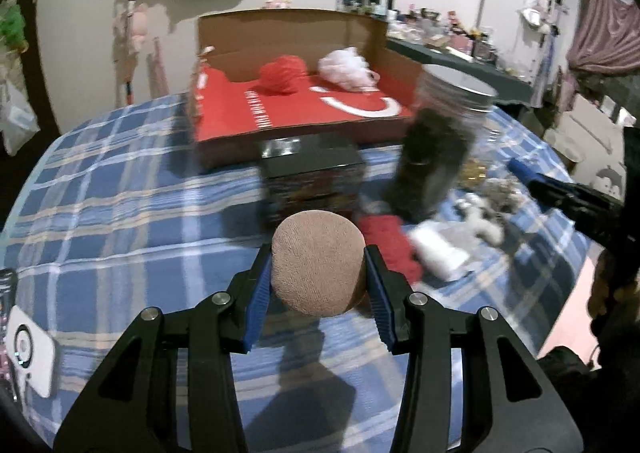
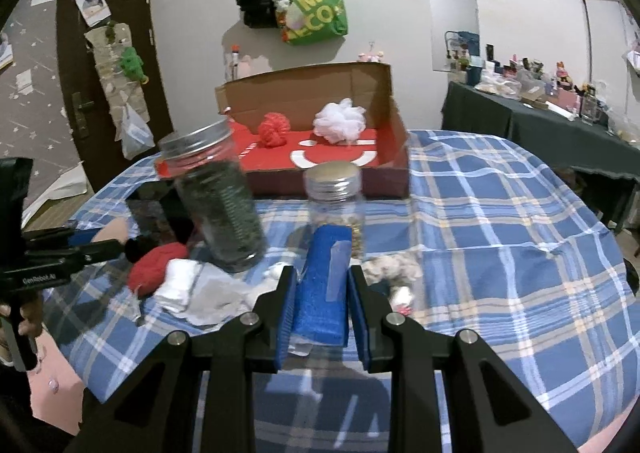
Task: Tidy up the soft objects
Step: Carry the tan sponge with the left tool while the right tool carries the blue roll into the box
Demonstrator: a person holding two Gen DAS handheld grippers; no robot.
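My left gripper (image 1: 318,281) is shut on a round tan sponge (image 1: 318,267), held above the blue plaid table. My right gripper (image 2: 322,309) is shut on a blue sponge block (image 2: 322,289) wrapped in clear plastic. An open cardboard box with a red floor (image 1: 296,113) stands at the back of the table and holds a red mesh puff (image 1: 282,74) and a white mesh puff (image 1: 345,67); the box also shows in the right wrist view (image 2: 344,157). A red cloth (image 2: 154,269) and white cloths (image 2: 184,285) lie on the table.
A tall jar of dark stuff (image 2: 218,201) and a smaller clear jar (image 2: 335,201) stand mid-table. A dark box (image 1: 312,181) stands in front of the cardboard box. Small soft bits (image 2: 392,273) lie beside my right gripper. A cluttered side table (image 2: 540,113) stands at right.
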